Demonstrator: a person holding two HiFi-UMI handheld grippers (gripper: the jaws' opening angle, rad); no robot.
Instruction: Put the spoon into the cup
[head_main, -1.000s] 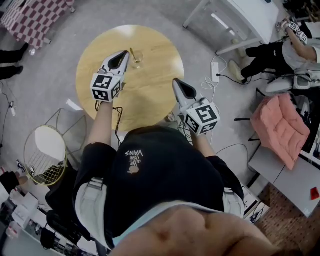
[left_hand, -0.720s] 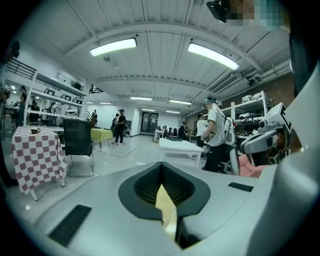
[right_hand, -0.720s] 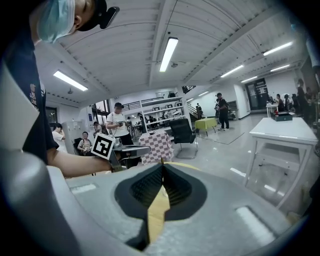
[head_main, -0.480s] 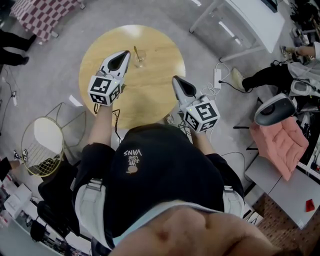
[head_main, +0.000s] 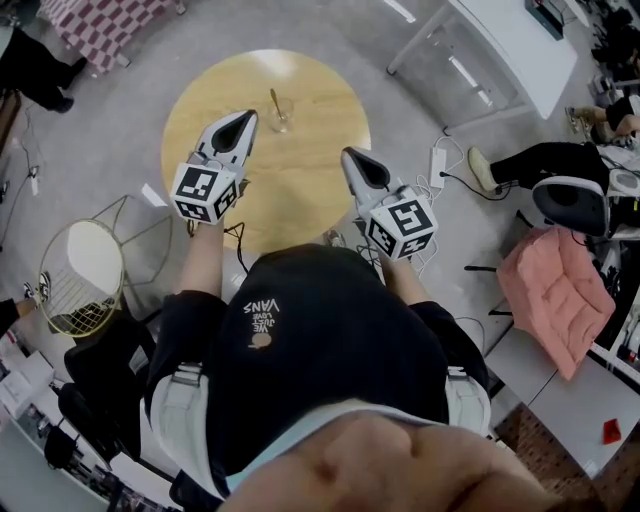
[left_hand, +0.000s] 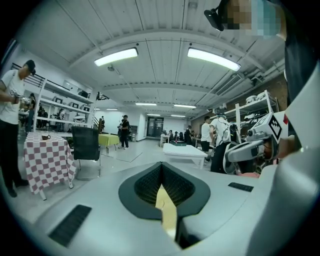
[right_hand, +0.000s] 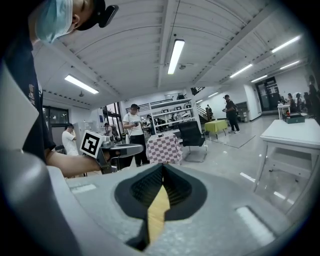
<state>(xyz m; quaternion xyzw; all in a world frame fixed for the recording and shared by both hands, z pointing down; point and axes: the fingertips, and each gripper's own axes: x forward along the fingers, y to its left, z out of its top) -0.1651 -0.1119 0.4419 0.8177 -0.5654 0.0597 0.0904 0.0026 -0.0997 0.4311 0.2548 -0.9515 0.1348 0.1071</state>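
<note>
In the head view, a small clear glass cup (head_main: 281, 116) stands on the far part of the round wooden table (head_main: 300, 190). A gold spoon (head_main: 274, 101) leans inside it, handle up. My left gripper (head_main: 243, 119) hovers just left of the cup with its jaws shut and nothing in them. My right gripper (head_main: 351, 156) is over the table's right side, also shut and holding nothing. Both gripper views point up into the room: the left gripper (left_hand: 161, 166) and right gripper (right_hand: 162, 167) show closed black pads, and neither cup nor spoon.
A round wire stool (head_main: 80, 290) stands left of the person. A power strip with cables (head_main: 437, 165) lies on the floor right of the table. Farther right are a white table (head_main: 500, 50) and a pink cushion (head_main: 555, 295). A checkered table (head_main: 110, 20) is at the top left.
Both grippers have drifted slightly toward the person. The spoon stays in the cup. The seated person at right has shifted in view.
</note>
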